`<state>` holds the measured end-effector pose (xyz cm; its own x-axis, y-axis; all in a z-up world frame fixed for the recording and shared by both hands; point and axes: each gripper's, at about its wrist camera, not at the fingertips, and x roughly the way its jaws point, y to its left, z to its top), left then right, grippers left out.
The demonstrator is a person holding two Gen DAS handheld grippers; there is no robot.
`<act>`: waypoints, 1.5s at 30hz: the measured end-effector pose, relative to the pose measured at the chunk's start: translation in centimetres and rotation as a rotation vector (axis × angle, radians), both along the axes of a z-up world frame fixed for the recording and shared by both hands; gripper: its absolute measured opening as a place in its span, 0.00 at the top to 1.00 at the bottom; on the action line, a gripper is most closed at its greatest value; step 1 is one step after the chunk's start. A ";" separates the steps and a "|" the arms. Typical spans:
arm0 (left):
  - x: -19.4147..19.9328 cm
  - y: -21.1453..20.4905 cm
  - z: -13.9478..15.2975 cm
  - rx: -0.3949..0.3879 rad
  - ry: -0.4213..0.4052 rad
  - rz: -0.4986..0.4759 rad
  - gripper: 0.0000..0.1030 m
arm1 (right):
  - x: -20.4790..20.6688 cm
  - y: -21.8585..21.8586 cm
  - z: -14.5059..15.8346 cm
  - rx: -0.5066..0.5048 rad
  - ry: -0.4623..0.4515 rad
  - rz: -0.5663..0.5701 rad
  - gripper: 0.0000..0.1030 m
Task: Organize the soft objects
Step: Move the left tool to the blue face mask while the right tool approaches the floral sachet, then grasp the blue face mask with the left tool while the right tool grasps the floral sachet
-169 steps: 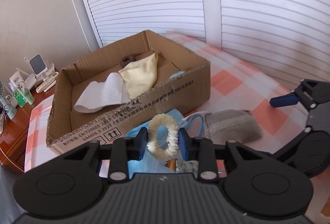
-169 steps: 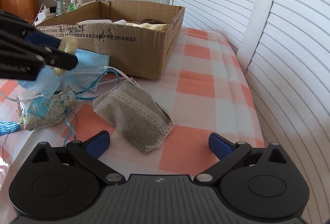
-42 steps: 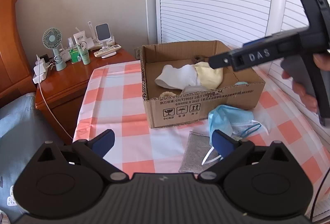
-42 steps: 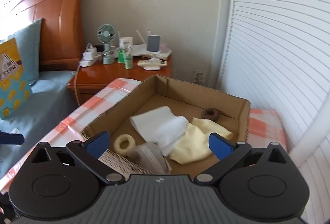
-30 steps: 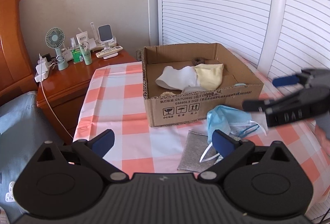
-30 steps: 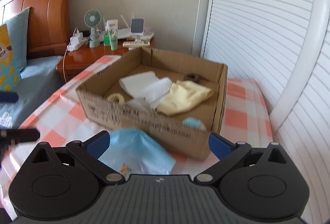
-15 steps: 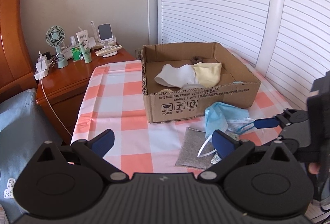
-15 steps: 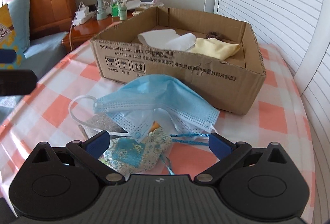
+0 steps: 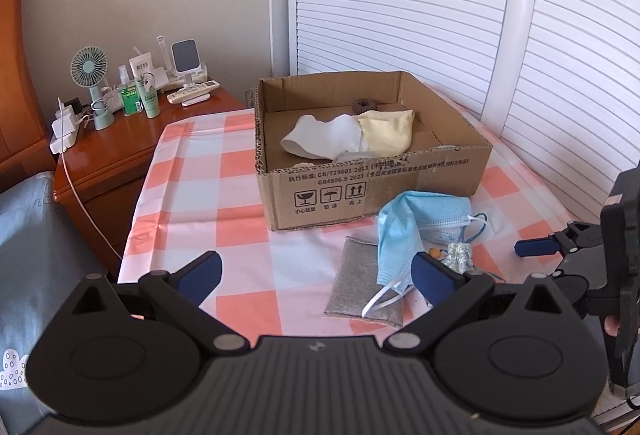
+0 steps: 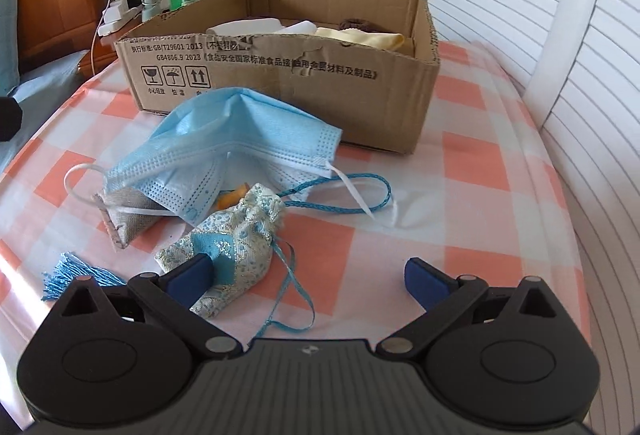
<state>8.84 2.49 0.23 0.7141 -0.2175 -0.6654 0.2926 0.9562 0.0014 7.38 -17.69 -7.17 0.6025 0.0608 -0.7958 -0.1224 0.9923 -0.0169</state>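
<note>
Reaching my right hand-held gripper, jaws apart and empty, toward the brocade pouch near the tabletop's front edge; I judge I must centre on it, since one finger already overlaps it. My left hand-held gripper hangs apart, empty. Mask and cord crowd the pouch; cardboard box waits behind.

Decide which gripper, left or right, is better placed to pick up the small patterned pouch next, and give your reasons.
Right. The right gripper hangs open, low over the table, with the patterned pouch just ahead at its left finger. The left gripper, also open, sits farther back, with the pouch beyond its right finger.
</note>
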 end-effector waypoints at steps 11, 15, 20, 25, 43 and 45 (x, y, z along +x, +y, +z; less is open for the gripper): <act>0.0 -0.3 -0.3 0.016 0.006 -0.014 0.02 | 0.5 1.4 -0.5 0.013 -0.037 0.000 0.00; 0.2 -0.9 -0.6 0.037 0.009 -0.055 0.02 | 0.0 -0.3 -0.5 0.003 -0.046 -0.035 0.00; 0.5 -2.7 -1.4 0.088 0.009 -0.132 0.02 | -0.7 -2.5 -0.4 -0.023 -0.045 -0.082 0.00; 1.5 -4.9 -2.4 0.104 0.020 -0.204 0.02 | -1.5 -3.0 -0.5 -0.029 -0.059 -0.053 0.00; 8.2 -9.7 -6.3 0.123 0.096 -0.296 0.63 | -1.9 -3.4 -0.5 -0.017 -0.078 -0.012 0.00; 8.5 -9.5 -6.5 0.096 0.121 -0.281 0.67 | -1.9 -3.4 -0.5 -0.017 -0.079 -0.012 0.00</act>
